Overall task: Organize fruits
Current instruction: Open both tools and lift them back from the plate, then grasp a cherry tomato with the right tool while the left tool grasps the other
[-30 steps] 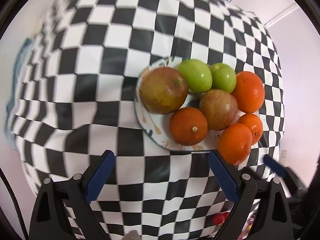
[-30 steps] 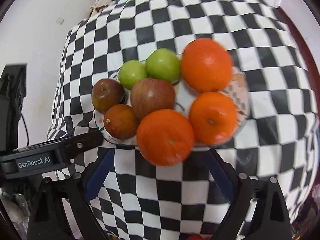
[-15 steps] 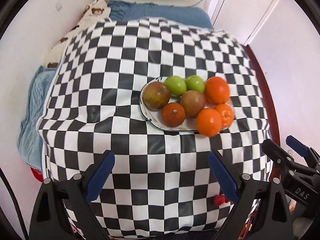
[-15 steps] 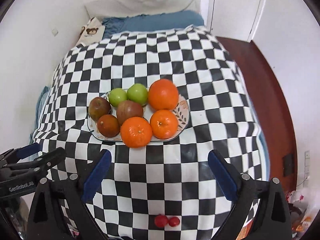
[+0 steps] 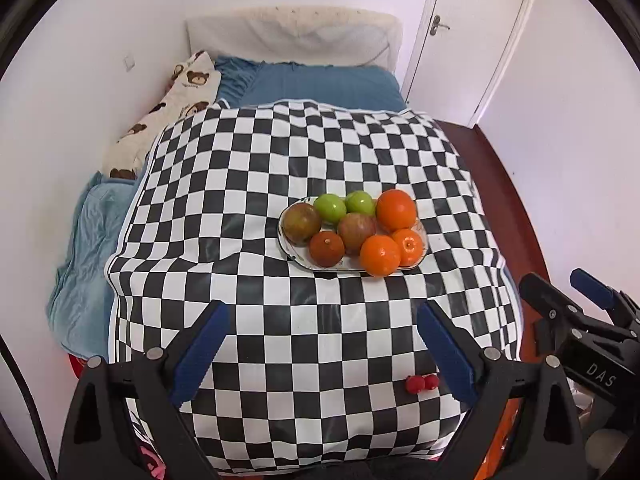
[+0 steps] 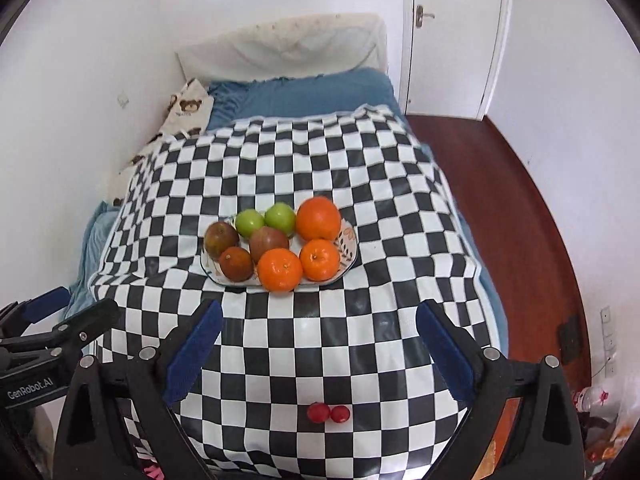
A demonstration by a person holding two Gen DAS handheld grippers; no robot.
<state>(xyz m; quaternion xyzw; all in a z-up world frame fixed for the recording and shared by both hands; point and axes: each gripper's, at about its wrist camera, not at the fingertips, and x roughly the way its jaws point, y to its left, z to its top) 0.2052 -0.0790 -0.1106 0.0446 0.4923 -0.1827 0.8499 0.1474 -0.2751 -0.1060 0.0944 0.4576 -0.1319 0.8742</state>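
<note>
The left gripper (image 5: 323, 342) is hovering with its blue-padded fingers (image 5: 200, 344) spread wide, holding and touching nothing. The right gripper (image 6: 318, 344) is hanging likewise, fingers (image 6: 442, 344) wide apart and empty. Beyond both, a patterned oval plate (image 6: 349, 249) is sitting on the black-and-white checkered table (image 5: 280, 168), carrying oranges (image 6: 279, 269), green apples (image 6: 250, 222) and reddish apples (image 6: 269, 242). Two small red fruits (image 6: 328, 413) are lying near the table's front edge.
</note>
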